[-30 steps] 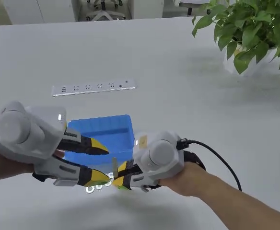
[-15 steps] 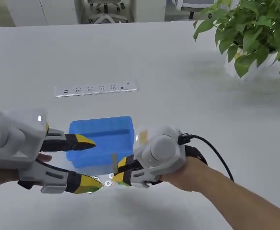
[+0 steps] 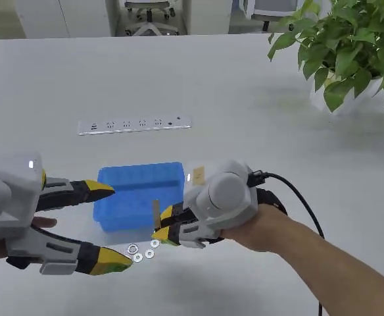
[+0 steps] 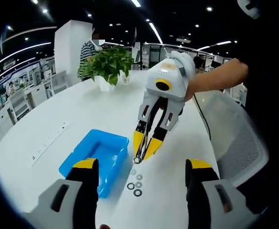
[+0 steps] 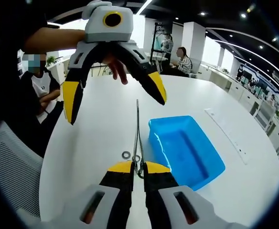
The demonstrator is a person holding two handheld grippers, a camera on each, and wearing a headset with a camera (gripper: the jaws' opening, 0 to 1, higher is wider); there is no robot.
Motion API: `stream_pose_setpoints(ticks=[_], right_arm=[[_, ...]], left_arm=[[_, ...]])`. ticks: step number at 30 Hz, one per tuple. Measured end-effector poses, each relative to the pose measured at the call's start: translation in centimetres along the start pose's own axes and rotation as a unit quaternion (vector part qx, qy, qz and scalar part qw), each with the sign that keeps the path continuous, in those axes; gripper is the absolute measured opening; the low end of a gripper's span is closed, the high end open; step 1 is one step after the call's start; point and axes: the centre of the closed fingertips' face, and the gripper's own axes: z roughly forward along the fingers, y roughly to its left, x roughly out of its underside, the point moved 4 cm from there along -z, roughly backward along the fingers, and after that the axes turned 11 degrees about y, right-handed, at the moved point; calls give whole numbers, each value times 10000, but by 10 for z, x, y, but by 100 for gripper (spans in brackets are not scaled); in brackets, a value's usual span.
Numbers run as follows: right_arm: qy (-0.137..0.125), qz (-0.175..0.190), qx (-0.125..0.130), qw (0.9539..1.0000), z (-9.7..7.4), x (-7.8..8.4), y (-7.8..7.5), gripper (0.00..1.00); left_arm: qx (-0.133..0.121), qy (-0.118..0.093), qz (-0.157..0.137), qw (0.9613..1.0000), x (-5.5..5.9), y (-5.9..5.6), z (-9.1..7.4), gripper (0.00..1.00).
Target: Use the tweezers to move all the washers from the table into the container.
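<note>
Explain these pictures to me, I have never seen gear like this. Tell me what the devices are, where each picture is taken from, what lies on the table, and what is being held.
There is no robot here. A person holds a two-jaw gripper in each hand. The head view comes from a camera on the person's headset, looking down at the white table. The two round pictures come from cameras riding on the grippers, each looking along its own yellow-tipped jaws. The left gripper is open and holds nothing. The right gripper is shut on tweezers, whose tips reach toward a few small washers. These lie on the table beside a blue container. Further back are a power strip and a potted plant.
</note>
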Motion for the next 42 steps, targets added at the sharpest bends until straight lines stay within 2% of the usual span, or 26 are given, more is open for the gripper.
stream_pose_setpoints(ticks=[13,20,35,42], right_arm=[[-42,-25,108,9999,-11,-8,-20,9],[-74,-97,153,9998,-10,-11,-32,9],[-49,-167,127,9998,2,-9,-52,9],[10,-176,115,9998,10,-4,-60,9]], left_arm=[[-264,-135,-212,9993,4,2,-8,94],[-364,-193,-266,9988,4,5,-10,99],[-488,-188,-390,9979,8,10,-13,99],[-608,-279,-397,9970,4,21,-15,90]])
